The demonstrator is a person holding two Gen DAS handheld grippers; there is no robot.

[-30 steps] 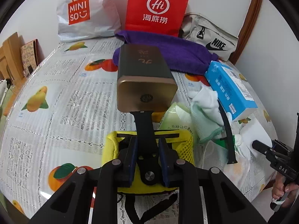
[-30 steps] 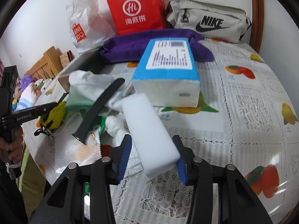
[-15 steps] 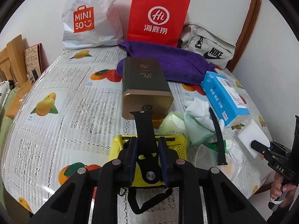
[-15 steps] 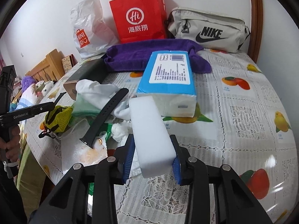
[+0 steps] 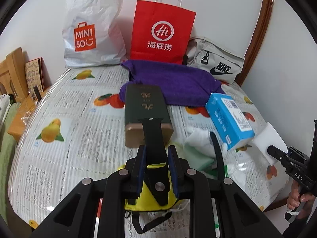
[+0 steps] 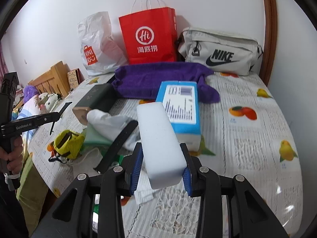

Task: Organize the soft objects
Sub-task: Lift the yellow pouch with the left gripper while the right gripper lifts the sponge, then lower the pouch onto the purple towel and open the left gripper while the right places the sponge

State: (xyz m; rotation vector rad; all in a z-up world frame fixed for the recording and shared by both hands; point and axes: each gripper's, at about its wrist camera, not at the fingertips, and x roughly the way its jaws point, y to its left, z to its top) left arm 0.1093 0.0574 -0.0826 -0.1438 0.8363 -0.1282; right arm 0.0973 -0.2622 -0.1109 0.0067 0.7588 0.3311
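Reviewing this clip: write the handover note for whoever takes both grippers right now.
Left gripper: jaws shut on a black watch strap, held above the table.
Right gripper: jaws shut on a white sponge block, also off the table.
On the table: yellow mesh pouch, second black strap, white and green cloths, blue tissue pack, purple towel.
Done: two items picked up.
Left: place both, then sort the rest; no destination is evident.

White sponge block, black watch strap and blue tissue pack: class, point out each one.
white sponge block (image 6: 161, 138): right wrist view, its top face.
black watch strap (image 5: 153, 144): left wrist view, mid-strap ahead of the pads.
blue tissue pack (image 6: 179, 103): right wrist view, its printed label.
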